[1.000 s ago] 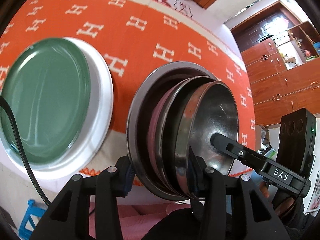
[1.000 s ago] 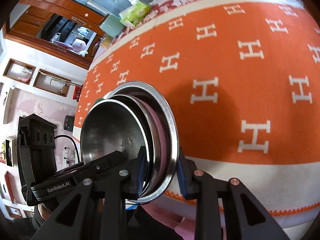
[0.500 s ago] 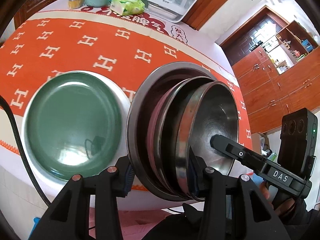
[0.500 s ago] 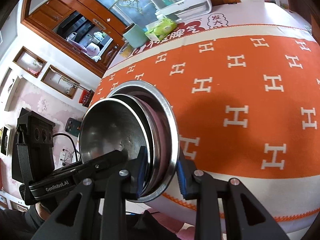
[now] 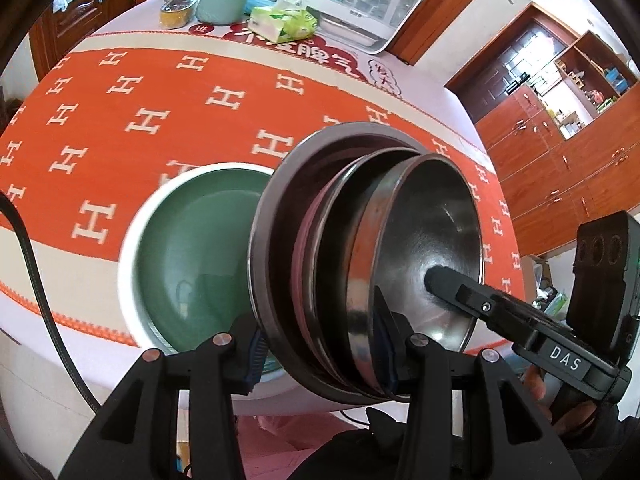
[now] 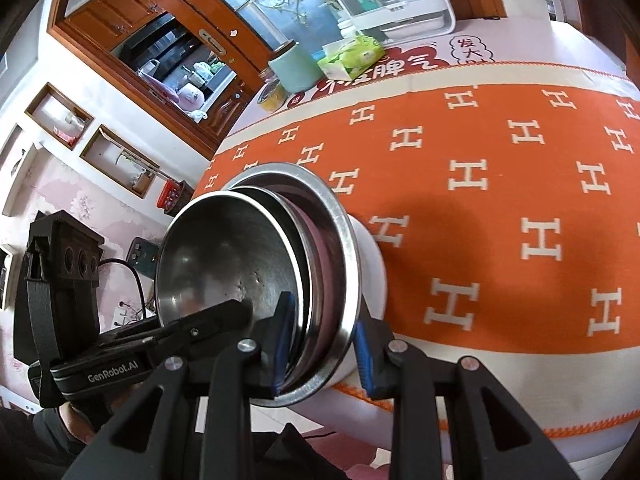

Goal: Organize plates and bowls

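Both pinching: left gripper (image 5: 318,338), right gripper (image 6: 322,344) clamping nested bowls (image 5: 368,256) | lower centre, beside green plate (image 5: 200,248) | advising: keeping stack level, lowering together

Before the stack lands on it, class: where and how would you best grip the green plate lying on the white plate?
Grip the green plate by its raised rim, one finger over and one under, probably from the near table edge. It lies flat inside the white plate, so only the rim offers purchase; the nested bowls hide its right side.
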